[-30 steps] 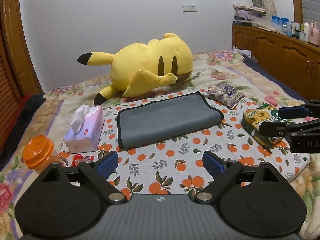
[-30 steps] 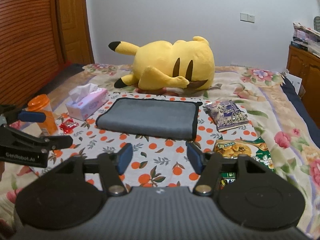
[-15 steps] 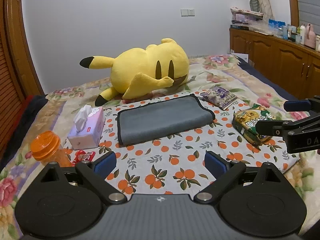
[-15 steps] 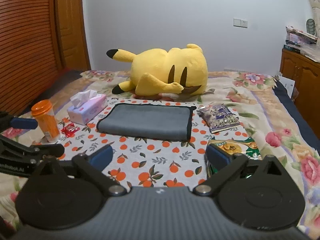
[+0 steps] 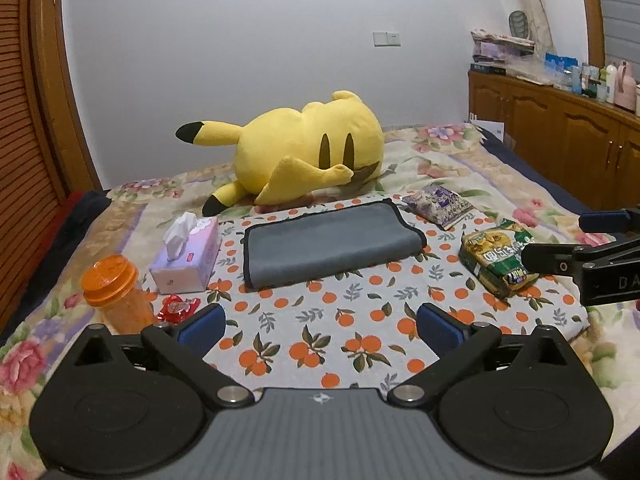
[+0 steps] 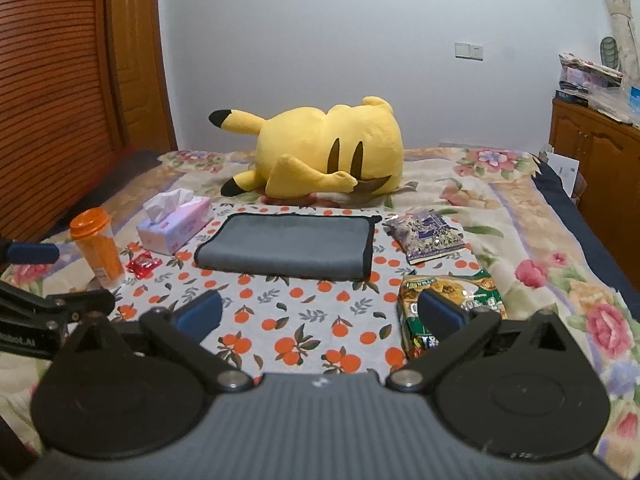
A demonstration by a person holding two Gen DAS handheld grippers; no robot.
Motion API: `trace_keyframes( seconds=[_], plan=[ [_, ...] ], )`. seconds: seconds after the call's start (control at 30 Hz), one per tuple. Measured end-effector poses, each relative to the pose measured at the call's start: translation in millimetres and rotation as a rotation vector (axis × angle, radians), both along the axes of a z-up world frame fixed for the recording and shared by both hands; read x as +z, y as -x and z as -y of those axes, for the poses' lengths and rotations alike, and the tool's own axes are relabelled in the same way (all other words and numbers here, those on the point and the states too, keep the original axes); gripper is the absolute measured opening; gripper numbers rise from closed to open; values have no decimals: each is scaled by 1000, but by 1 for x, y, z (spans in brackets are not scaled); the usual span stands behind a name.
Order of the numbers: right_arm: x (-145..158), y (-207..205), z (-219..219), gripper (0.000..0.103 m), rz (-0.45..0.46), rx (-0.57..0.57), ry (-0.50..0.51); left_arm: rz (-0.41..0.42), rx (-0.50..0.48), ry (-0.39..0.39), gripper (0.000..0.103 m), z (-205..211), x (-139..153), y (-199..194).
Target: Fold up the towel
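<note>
Grey and edged in black, the towel lies flat on the orange-patterned cloth, already doubled over into a long rectangle with a rounded fold along its near edge. In the left wrist view it sits at twelve o'clock from the left gripper, well apart from the fingers.

Over the last second both grippers have drawn back and risen: the towel looks smaller and farther off, and more of the bed has come into sight. The right gripper has spread its fingers wide where a second ago they stood closer together; the left gripper's fingers are spread wide too, and neither holds anything. That reads as a release and retreat, so either the fold is finished or a further fold has yet to begin.

Beyond the towel at twelve o'clock rests a yellow plush toy. At ten o'clock stand a tissue box and an orange-lidded bottle, with a red wrapper beside them. At two o'clock lie a purple snack packet and a green snack bag.
</note>
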State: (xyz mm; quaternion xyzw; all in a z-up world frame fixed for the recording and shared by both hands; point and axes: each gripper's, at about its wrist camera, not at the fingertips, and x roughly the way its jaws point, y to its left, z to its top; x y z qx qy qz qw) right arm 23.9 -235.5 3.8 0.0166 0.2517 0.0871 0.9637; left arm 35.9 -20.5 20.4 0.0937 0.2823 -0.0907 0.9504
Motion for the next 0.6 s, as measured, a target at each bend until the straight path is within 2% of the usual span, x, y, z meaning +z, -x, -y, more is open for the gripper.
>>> trace_keyframes(
  seconds=[0.17,0.33,0.6],
  plan=[
    [-3,10,3,103,6,-12,-13,-1,18,-19,103,3,-5,11],
    [-6,18,3,103,5,-18,-17,-21,56,21,103,-3,-12,18],
    [-13,30,-3,103,-1,-13,-25,-27,70,-8,103,-5,-25,30]
  ],
)
